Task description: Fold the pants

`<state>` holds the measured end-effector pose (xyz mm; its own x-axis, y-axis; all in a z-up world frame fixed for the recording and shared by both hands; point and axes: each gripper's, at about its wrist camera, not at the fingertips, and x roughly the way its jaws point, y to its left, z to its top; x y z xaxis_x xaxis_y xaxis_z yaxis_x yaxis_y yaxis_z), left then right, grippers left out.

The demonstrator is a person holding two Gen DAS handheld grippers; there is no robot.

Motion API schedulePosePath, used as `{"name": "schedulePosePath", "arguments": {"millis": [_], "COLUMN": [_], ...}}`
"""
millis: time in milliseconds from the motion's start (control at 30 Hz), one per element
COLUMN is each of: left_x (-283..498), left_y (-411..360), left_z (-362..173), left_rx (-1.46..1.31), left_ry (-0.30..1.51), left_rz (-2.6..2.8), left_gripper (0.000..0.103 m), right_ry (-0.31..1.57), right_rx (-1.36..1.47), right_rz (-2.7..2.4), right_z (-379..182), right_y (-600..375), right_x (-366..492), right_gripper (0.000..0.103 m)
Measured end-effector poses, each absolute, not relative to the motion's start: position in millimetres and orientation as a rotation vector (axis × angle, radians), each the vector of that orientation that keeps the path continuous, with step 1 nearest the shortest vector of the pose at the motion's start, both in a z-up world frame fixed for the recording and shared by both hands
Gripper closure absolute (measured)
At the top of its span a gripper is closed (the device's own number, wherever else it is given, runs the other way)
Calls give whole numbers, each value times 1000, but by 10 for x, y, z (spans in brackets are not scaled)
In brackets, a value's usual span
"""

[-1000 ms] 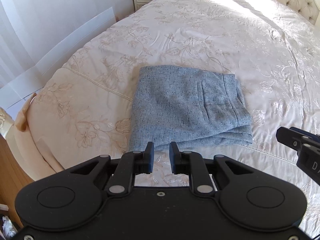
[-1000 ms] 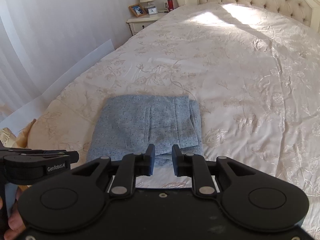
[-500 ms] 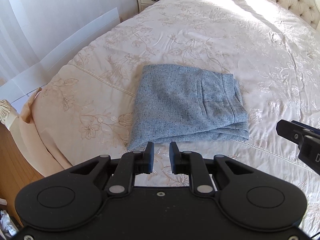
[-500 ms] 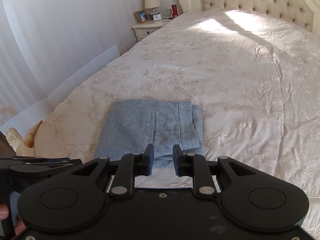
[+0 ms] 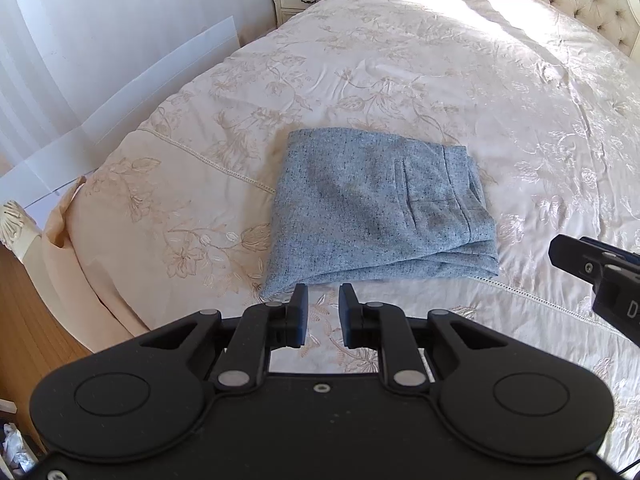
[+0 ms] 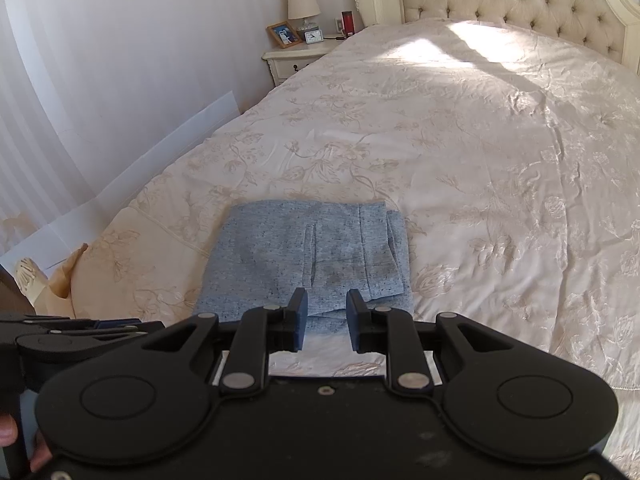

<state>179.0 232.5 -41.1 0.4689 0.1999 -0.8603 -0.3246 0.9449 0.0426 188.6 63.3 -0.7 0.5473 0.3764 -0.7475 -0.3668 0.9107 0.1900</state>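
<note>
Jaws clear of folded pants [image 5: 380,208]

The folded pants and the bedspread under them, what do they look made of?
The pants look like a thick, matte woven or knit cloth, maybe wool blend: blue-grey with dark flecks. The bedspread looks like satin or silk-like fabric: cream, shiny in sunlight, with embroidered flowers.

The pants [image 5: 376,208] are a speckled blue-grey knit, already folded into a compact, roughly square stack. They lie flat on the bed's cream floral bedspread [image 5: 460,80], near its foot end. Layered edges show along the near side, and a seam and hem band run along the right.
</note>
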Motion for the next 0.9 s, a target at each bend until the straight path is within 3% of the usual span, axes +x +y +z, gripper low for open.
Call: {"name": "schedulePosePath", "arguments": {"millis": [900], "left_x": [1794], "left_y": [2456], "left_z": [-481], "left_rx": [-145], "left_ry": [1055], "left_rz": [301], "left_gripper": [77], "right_ry": [909], "right_rx": [16], "right_rz": [422], "right_z": [-29], "right_y": [769], "right_x": [1868], "right_gripper": [79]}}
